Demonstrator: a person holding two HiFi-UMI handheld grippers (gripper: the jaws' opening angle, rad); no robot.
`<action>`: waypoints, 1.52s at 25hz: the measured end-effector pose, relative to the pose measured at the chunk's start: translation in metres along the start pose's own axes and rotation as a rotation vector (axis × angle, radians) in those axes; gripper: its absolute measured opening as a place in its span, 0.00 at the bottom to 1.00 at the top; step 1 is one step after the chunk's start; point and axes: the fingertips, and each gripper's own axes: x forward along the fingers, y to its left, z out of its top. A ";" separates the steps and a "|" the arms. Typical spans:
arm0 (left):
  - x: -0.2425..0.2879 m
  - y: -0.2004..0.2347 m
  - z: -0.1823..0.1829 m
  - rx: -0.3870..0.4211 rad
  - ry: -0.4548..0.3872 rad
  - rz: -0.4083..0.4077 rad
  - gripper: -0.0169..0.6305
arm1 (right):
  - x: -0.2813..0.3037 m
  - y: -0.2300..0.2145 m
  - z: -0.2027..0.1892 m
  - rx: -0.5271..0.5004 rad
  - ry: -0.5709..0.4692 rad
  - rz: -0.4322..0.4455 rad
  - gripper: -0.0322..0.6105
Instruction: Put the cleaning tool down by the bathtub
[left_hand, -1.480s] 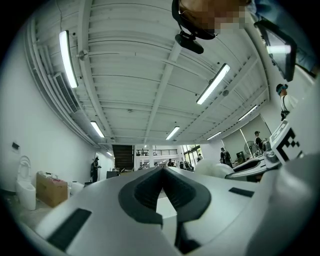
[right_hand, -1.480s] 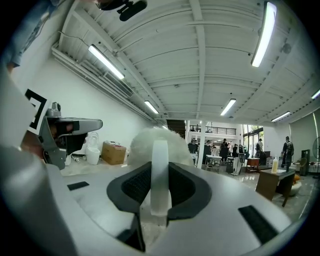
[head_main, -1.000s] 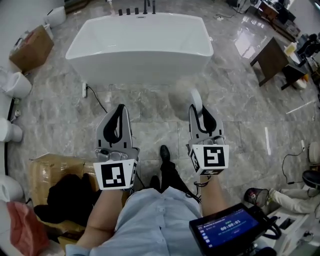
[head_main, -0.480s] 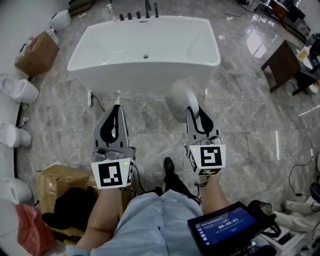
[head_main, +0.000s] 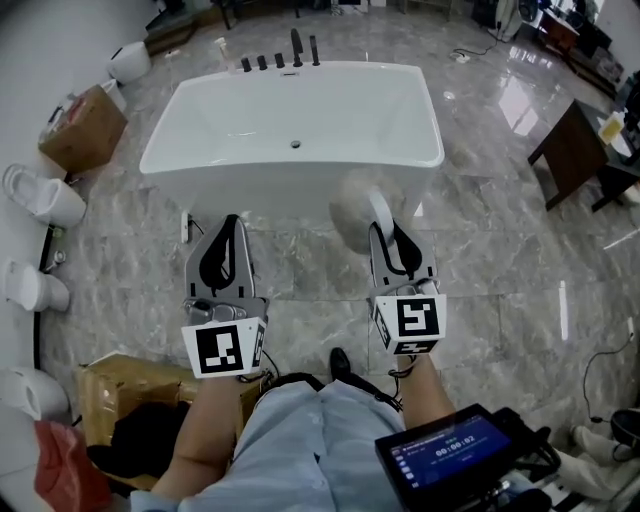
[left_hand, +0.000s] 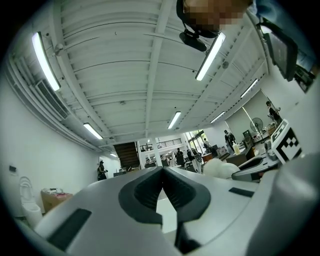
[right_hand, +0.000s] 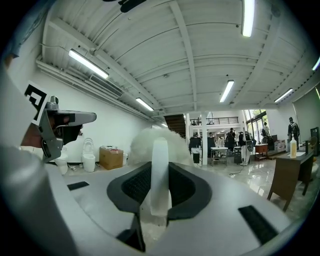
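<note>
The white bathtub (head_main: 295, 120) stands straight ahead of me on the marble floor. My right gripper (head_main: 384, 230) is shut on the white handle (right_hand: 160, 170) of the cleaning tool. The tool's fluffy pale head (head_main: 352, 212) sticks out past the jaw tips, hanging over the floor just in front of the tub's near wall. In the right gripper view the fluffy head (right_hand: 147, 142) rises behind the handle. My left gripper (head_main: 229, 222) is level with the right one, a little to its left, jaws shut with nothing in them; in its own view the left gripper (left_hand: 162, 169) has its tips touching.
Black taps (head_main: 280, 55) line the tub's far rim. A cardboard box (head_main: 85, 130) and white toilets (head_main: 45, 195) stand at the left, a brown table (head_main: 575, 150) at the right. A box with dark cloth (head_main: 120, 400) lies by my left leg. A cable (head_main: 185, 225) crosses the floor.
The tub has come nearer and sits more fully in view as the person steps toward it. Both grippers keep their pose, and the right one still holds the tool.
</note>
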 end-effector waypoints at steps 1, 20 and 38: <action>0.005 0.002 -0.002 0.000 0.001 0.004 0.05 | 0.006 -0.002 -0.001 -0.001 0.001 0.003 0.20; 0.116 0.077 -0.098 -0.059 0.079 0.065 0.05 | 0.166 -0.003 -0.030 -0.019 0.079 0.049 0.20; 0.278 0.213 -0.152 -0.055 0.026 0.034 0.05 | 0.375 0.019 0.017 -0.038 0.023 0.015 0.20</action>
